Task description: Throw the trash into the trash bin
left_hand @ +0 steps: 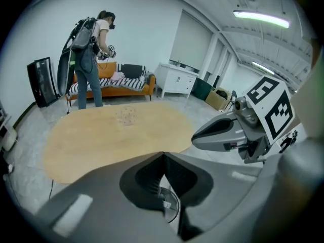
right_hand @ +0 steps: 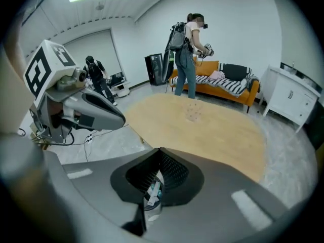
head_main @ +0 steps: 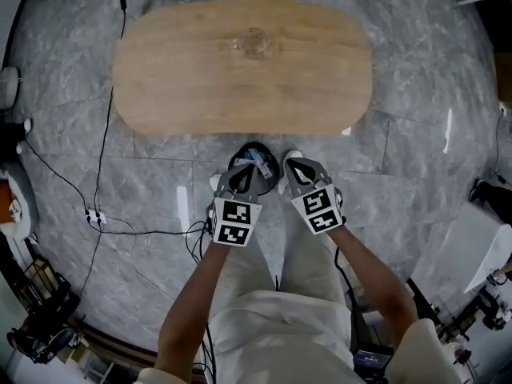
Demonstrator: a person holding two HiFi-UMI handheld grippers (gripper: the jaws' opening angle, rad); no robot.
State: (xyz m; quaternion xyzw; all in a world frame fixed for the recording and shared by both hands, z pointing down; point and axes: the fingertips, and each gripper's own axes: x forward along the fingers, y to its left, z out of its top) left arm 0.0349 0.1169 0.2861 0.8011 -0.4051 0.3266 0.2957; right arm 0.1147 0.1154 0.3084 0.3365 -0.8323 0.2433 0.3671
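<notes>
- The left hand-held gripper (head_main: 242,173) sits just below the middle of the head view. Its jaws are pressed together with nothing between them.
- The right hand-held gripper (head_main: 293,166) is just beside it on the right. Its jaws are also closed tip to tip and empty.
- Both point steeply down at the grey marble floor (head_main: 416,166).
- The dark round trash bin (head_main: 273,171) stands on the floor between the two sets of jaw tips, near the lower edge of the oval wooden counter (head_main: 240,86).
- The trash (head_main: 258,161), a white and teal packet, lies inside the bin.
- A small clear thing (head_main: 254,45) rests on the upper middle of the counter, too blurred to identify.
- Black cables (head_main: 100,174) trail over the floor at the left.
</notes>
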